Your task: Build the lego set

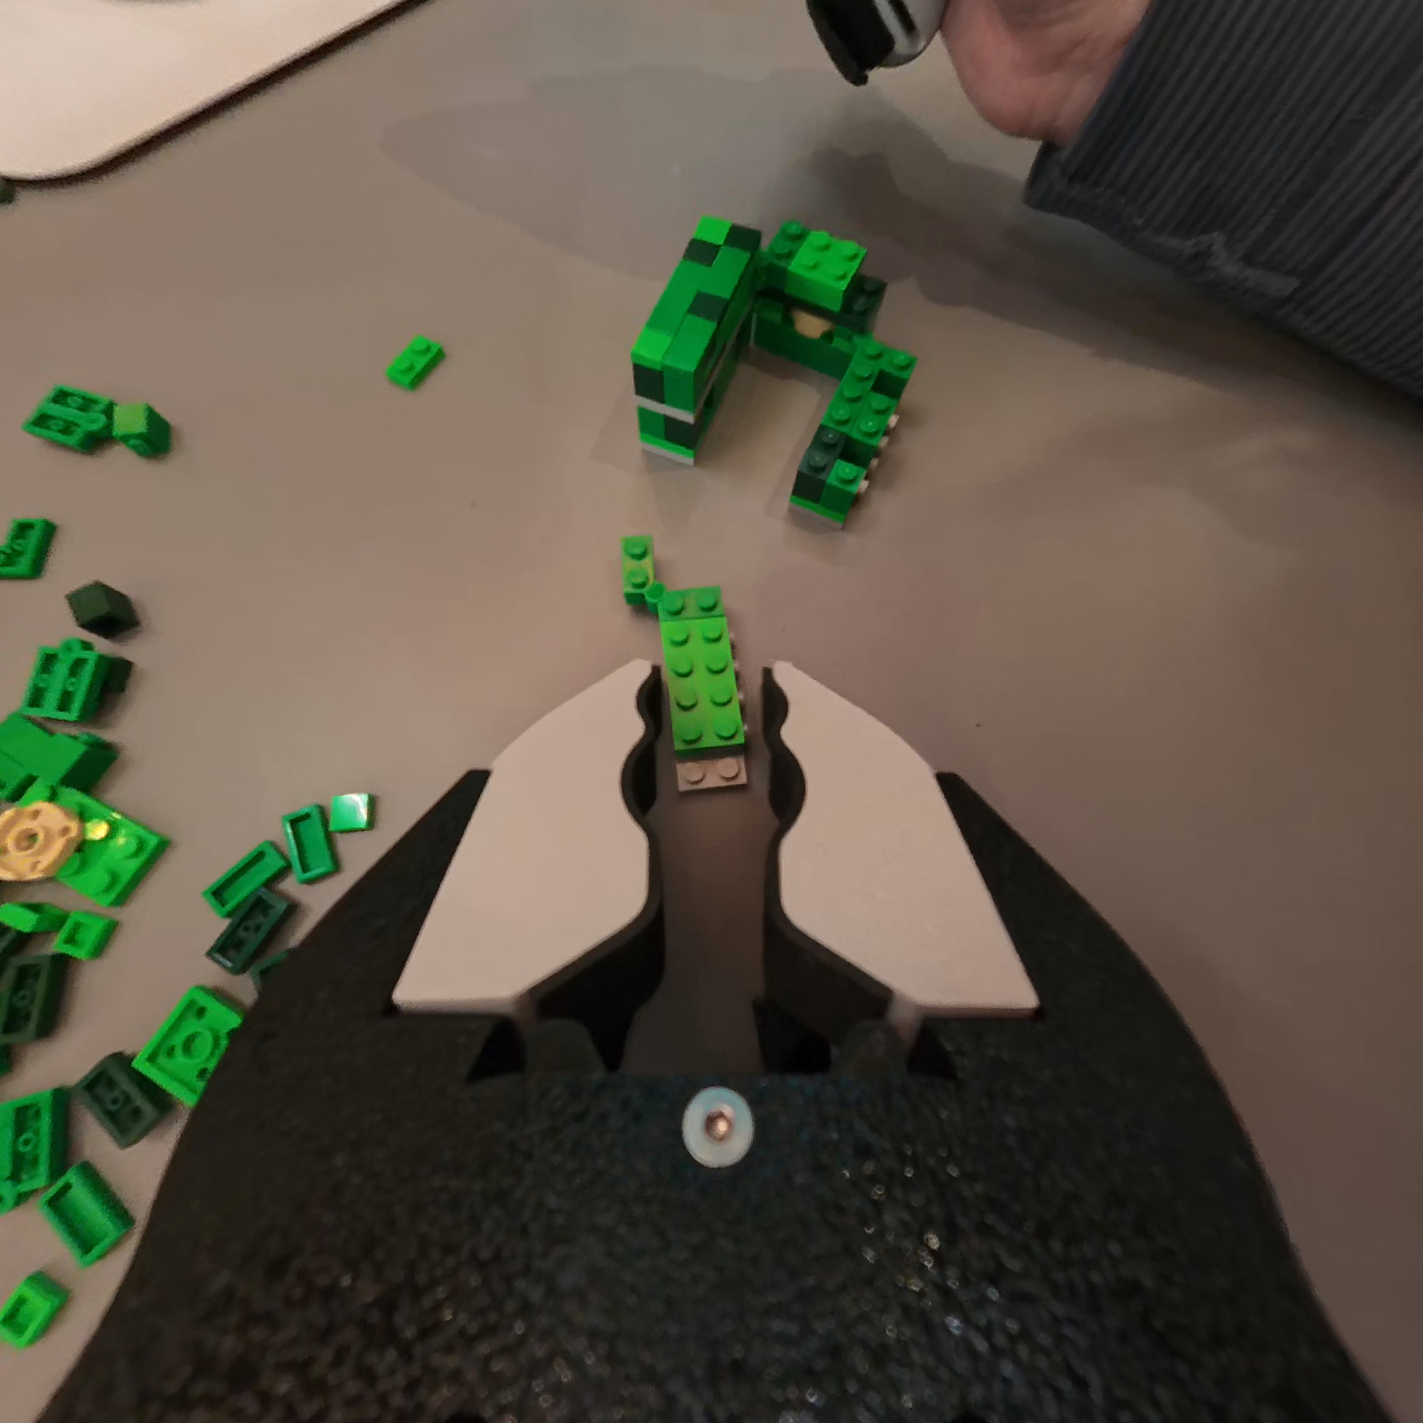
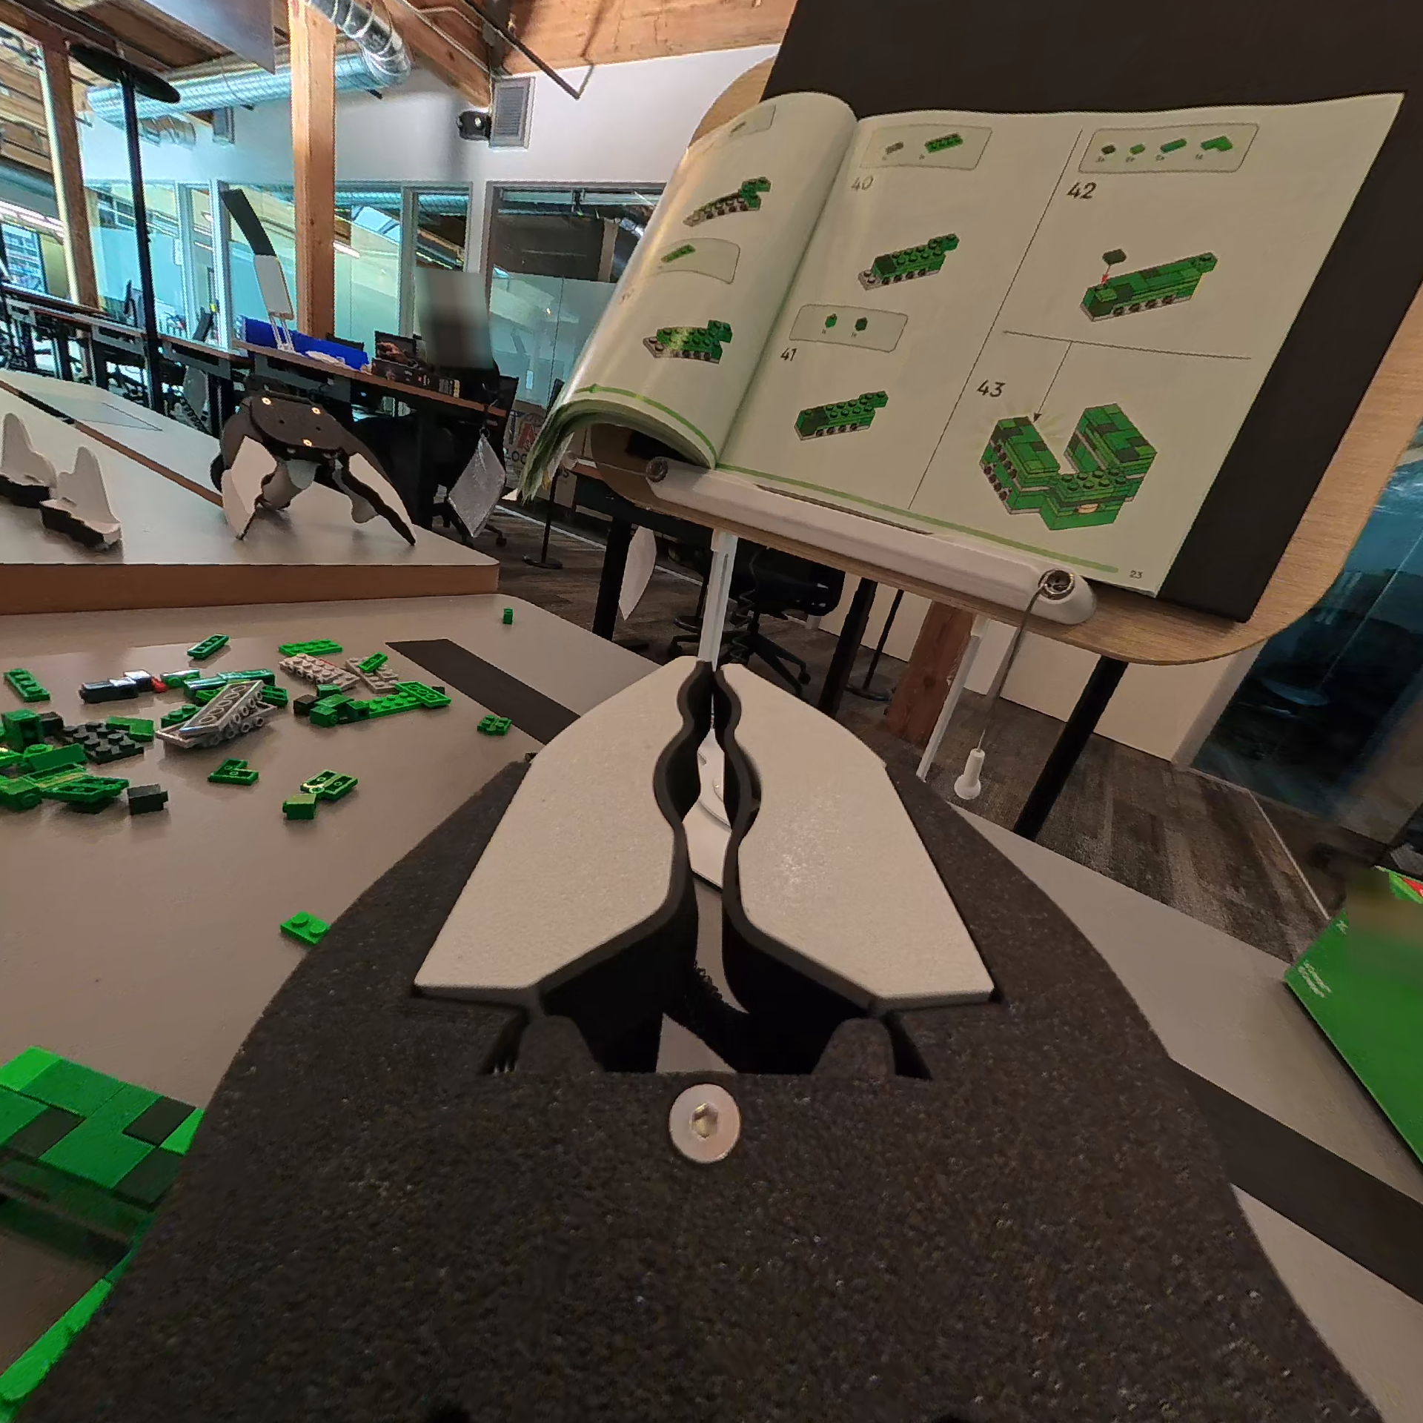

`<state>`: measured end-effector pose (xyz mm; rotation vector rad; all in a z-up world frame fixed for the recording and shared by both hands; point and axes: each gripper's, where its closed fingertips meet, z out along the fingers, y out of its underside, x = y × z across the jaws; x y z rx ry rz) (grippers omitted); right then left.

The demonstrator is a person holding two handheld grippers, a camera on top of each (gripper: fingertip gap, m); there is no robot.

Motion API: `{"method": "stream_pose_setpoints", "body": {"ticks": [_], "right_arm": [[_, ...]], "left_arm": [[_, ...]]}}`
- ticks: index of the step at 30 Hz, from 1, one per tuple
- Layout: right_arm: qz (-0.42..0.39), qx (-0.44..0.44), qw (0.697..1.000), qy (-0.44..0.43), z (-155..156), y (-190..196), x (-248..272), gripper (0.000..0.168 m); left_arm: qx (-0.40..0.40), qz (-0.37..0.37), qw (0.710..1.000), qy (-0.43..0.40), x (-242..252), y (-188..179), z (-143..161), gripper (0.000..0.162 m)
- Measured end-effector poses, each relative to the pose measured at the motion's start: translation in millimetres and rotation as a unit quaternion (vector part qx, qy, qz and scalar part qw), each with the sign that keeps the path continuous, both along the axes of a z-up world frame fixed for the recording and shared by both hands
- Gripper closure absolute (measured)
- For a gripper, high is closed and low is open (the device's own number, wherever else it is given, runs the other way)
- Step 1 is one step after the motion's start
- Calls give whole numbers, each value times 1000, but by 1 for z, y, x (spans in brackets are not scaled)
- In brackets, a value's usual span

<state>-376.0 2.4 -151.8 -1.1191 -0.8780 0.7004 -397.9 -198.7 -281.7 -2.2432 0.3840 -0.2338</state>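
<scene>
A long green brick sub-assembly (image 1: 704, 685) with a grey plate at its near end lies flat on the grey table (image 1: 1078, 693). My left gripper (image 1: 710, 674) is open and straddles it, one finger on each side, with a small gap on the right. A U-shaped green build (image 1: 770, 354) stands just beyond it. My right gripper (image 2: 712, 678) is shut and empty, raised and pointing at the open instruction booklet (image 2: 962, 308) on its stand. Part of a green build (image 2: 77, 1116) shows at the lower left of the right wrist view.
Several loose green bricks (image 1: 77, 847) and a tan round piece (image 1: 31, 839) lie at the left. A hand and a striped sleeve (image 1: 1232, 192) are at the top right. More loose bricks (image 2: 192, 716) lie farther back, a green box (image 2: 1371, 1001) at the right, a spare gripper (image 2: 308, 462) on the neighbouring table. My right fingertips sit around 25 centimetres from my left ones.
</scene>
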Motion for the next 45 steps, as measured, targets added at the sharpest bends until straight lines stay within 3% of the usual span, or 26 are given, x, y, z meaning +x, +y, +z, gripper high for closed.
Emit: {"method": "stream_pose_setpoints", "body": {"ticks": [15,17,21,23,30,39,45], "right_arm": [[0,0,1000,0,0,0,0,168],[-1,0,1000,0,0,1,1,168],[-2,-2,1000,1,0,1,1,168],[0,-3,1000,1,0,1,0,168],[1,-7,1000,4,0,2,1,168],[0,-13,1000,10,1,4,3,168],[4,-24,1000,16,1,4,3,168]], "left_arm": [[38,15,999,-19,0,4,14,122],[62,30,997,-16,-2,9,24,114],[96,98,990,33,-25,16,38,83],[111,123,985,44,-37,14,43,79],[109,96,989,-14,-36,-3,47,89],[46,-13,998,32,-8,-25,24,110],[13,-21,997,72,-2,-24,8,120]]}}
